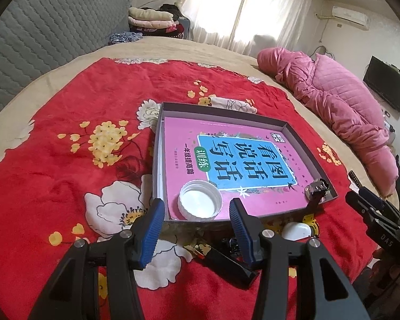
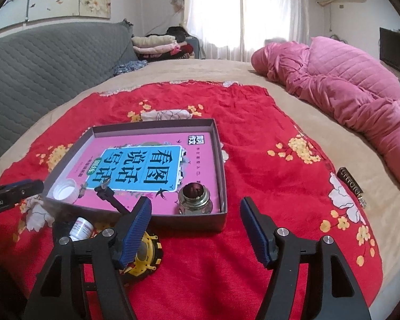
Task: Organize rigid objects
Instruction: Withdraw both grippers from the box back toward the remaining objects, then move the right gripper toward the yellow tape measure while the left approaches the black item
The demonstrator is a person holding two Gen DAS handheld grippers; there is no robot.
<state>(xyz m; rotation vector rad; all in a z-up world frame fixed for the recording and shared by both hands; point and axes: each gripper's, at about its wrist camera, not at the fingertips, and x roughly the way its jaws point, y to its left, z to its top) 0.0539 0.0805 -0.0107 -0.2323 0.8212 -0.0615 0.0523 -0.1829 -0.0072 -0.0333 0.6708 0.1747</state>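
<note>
A shallow grey box (image 1: 157, 144) (image 2: 221, 160) lies on the red flowered blanket with a pink book (image 1: 226, 138) (image 2: 146, 160) flat inside it. A white cap (image 1: 200, 202) (image 2: 65, 189) sits open side up in the box's near left corner, just past my open left gripper (image 1: 197, 221) and untouched by its pads. A small glass jar (image 2: 194, 200) (image 1: 316, 188) stands in the near right corner. My right gripper (image 2: 196, 218) hangs open in front of the jar with nothing between its fingers. In front of the box lie a yellow wheel (image 2: 146, 253), a white bottle (image 2: 80, 229) (image 1: 297, 230) and a black stick (image 2: 110, 197) that leans over the rim.
A dark lettered stick (image 2: 350, 186) lies on the blanket's right edge. A pink quilt (image 2: 346, 85) is bunched along the right of the bed. A grey padded headboard (image 1: 40, 26) stands at left, with folded clothes (image 2: 157, 44) behind. A black tool (image 1: 226, 264) lies under the left gripper.
</note>
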